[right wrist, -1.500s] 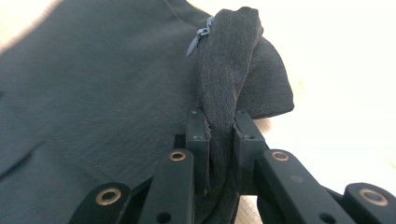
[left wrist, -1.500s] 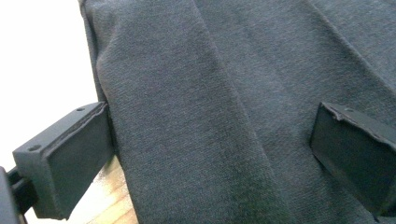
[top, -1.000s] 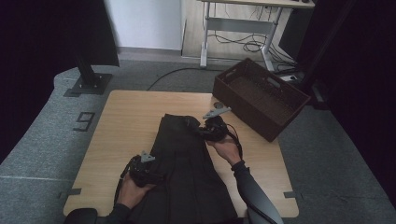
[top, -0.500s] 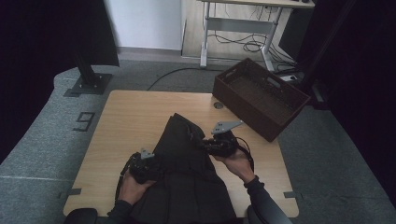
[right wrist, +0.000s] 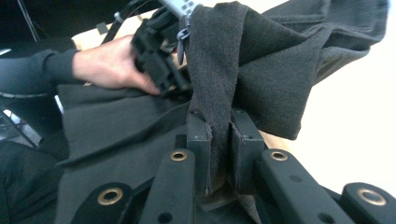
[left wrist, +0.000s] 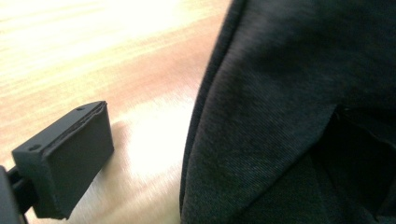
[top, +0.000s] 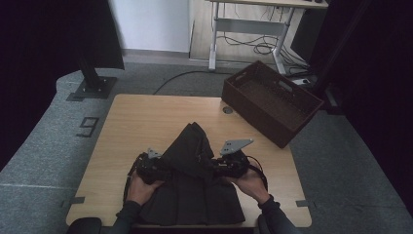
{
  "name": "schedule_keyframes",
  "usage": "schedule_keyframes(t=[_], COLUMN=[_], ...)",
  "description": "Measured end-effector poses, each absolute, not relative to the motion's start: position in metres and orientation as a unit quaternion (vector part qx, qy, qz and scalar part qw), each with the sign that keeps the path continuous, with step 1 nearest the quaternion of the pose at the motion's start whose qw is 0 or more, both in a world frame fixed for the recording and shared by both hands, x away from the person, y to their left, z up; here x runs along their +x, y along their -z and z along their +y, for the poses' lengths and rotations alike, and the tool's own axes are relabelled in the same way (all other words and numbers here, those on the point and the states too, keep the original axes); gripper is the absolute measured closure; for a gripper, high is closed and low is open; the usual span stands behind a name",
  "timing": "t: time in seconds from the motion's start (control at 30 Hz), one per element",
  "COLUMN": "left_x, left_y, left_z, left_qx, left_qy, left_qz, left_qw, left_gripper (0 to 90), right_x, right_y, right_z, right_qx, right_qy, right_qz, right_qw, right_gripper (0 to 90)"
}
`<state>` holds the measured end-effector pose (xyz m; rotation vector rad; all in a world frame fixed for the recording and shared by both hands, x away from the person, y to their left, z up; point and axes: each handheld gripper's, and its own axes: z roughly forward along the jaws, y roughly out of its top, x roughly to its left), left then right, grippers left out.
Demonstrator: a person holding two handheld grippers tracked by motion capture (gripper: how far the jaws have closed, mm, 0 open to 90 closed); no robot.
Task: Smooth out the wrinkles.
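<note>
**A:** Well, where is the cloth relative to your claws?

**B:** The dark grey garment point(top: 192, 146) lies on the table point(top: 146, 112) at the middle of its near edge. Its long axis runs from the near edge toward the far edge. The far part is lifted into a peak between my two hands.

**A:** Which claw has it?

**B:** My right gripper point(top: 216, 168) does. In the right gripper view its jaws are clenched on a folded strip of the fabric point(right wrist: 219, 126), which rises straight up out of them. My left gripper point(top: 160, 170) sits at the garment's left flank. In the left gripper view its one visible pad point(left wrist: 79, 154) stands clear of the cloth, with bare table between them, so I read that claw as released. Its other jaw is hidden behind the fabric.

**A:** So what does the next move depend on?

**B:** I think it depends on the fold line, which runs across the garment from gripper to gripper, parallel to the near edge. The right hand is the nearer one, since it already grips. The garment edge lies just to the right of the left pad, so I'd have to slide the left claw that way before it could bite. The brown basket point(top: 253, 114) at the far right corner is well apart.
</note>
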<state>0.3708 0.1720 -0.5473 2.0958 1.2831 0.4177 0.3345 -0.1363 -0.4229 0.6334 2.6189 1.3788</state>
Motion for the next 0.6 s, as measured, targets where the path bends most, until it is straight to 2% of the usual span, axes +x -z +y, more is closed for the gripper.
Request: schedule_keyframes(t=[0.27,0.6], left_x=[0.391,0.393], left_y=[0.547,0.547], left_z=[0.174,0.178], left_qx=[0.796,0.808], left_qy=[-0.159,-0.144], left_qz=[0.49,0.468], left_qw=[0.32,0.329], left_gripper=[0.0,0.0], right_x=[0.334,0.33], right_y=[0.443,0.466], right_z=[-0.135,-0.136], right_qx=[0.21,0.211], right_qy=[-0.437,-0.418], right_qz=[0.873,0.883], right_qw=[0.044,0.023], right_gripper=[80.2,80.1])
